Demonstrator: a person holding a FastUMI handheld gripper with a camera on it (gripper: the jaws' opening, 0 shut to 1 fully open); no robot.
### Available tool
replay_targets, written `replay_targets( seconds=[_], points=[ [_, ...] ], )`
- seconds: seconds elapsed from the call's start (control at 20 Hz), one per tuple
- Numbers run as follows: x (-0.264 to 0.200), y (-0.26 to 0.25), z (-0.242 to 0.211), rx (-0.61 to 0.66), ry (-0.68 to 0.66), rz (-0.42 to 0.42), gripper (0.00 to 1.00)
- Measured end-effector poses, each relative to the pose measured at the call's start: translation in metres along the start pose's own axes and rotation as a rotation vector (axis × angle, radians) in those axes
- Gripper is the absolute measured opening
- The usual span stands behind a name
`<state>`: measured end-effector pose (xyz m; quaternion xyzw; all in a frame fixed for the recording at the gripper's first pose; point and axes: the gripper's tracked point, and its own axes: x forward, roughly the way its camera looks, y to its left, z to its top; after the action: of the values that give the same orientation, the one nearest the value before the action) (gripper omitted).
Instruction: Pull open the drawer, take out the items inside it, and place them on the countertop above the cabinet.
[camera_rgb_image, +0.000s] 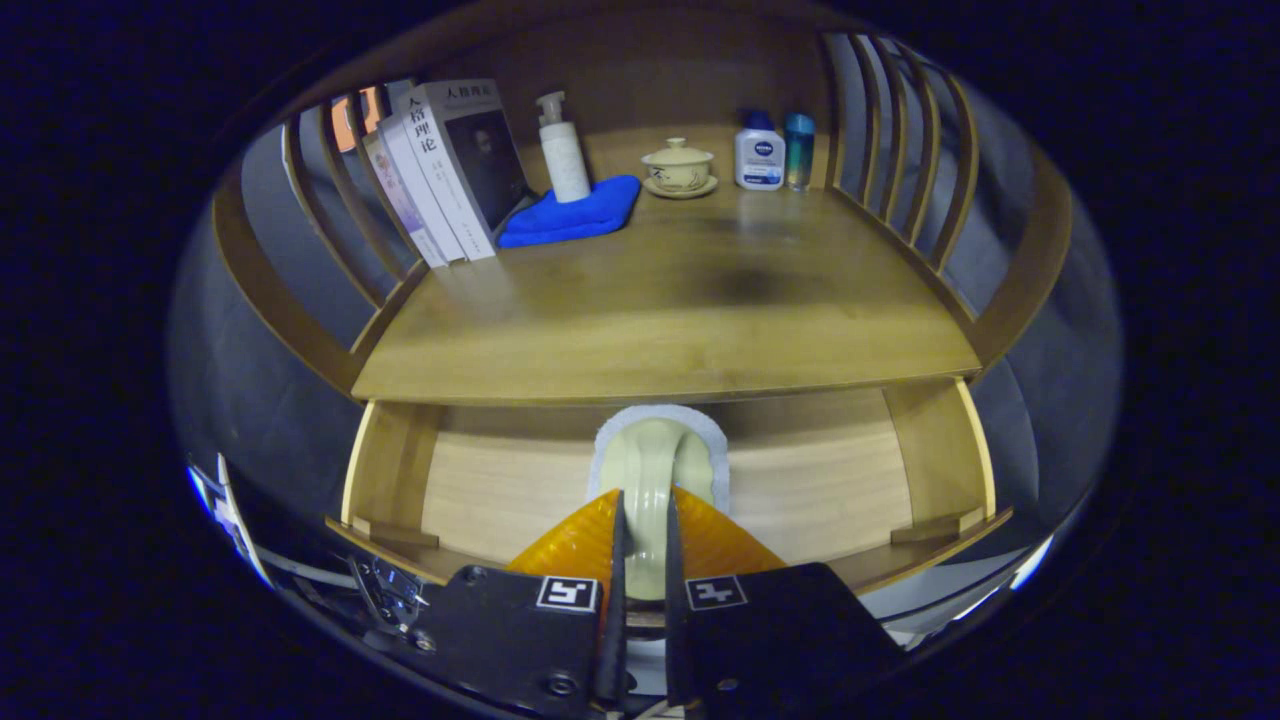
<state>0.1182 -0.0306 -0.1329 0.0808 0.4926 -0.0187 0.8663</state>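
Fingers of the handheld gripper (641, 520) are drawn close together, both pressing on the arched handle of a pale green brush (655, 465) with a white base. That brush sits inside the open wooden drawer (500, 480), near its middle and partly tucked under the front edge of the countertop (660, 310). Bare light wood of the drawer floor lies to either side of the brush.

Above the drawer, the countertop carries several things along its back. Leaning books (450, 165) stand at the far left against a slatted side rail. Just beside them a white pump bottle (563, 148) stands upright on a folded blue cloth (575, 213). Further right sits a cream lidded teacup on a saucer (679, 168), then a white lotion bottle with a blue cap (759, 152), touching or nearly touching a slim blue bottle (799, 148).
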Motion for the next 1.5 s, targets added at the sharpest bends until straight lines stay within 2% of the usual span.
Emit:
replay_targets(
  seconds=[0.4,0.6,0.8,1.15,1.5],
  points=[
    [-0.015,0.002,-0.002,0.001,-0.003,0.027,0.19],
    [-0.035,0.015,0.015,-0.009,-0.050,0.068,0.19],
    [-0.042,0.017,0.036,-0.022,-0.085,0.057,0.18],
    [-0.031,0.016,0.083,-0.026,-0.170,0.038,0.19],
    [-0.002,0.009,0.125,-0.009,-0.194,0.006,0.19]
  ],
)
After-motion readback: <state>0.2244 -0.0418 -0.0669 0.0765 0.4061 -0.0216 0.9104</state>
